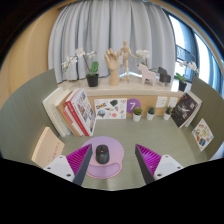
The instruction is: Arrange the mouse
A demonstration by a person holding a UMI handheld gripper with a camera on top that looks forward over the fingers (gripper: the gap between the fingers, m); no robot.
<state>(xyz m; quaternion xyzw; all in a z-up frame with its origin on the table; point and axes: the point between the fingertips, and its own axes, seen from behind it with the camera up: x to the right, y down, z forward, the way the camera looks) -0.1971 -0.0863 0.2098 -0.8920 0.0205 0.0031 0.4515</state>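
A dark mouse (pixel 101 153) lies on a round lilac mouse mat (pixel 102 160) on the grey-green table. My gripper (pixel 112 166) is open, with its two black fingers and magenta pads (pixel 76 161) spread wide on either side of the mat. The mouse stands between the fingers, nearer the left one, with a gap at each side. Nothing is held.
A row of books (pixel 72 110) stands at the left beyond the mat. A shelf (pixel 135 92) with a wooden figure (pixel 122 58), plants (pixel 92 72) and small cards runs behind. Pictures (pixel 186 110) lean at the right. A tan box (pixel 46 146) lies at the left.
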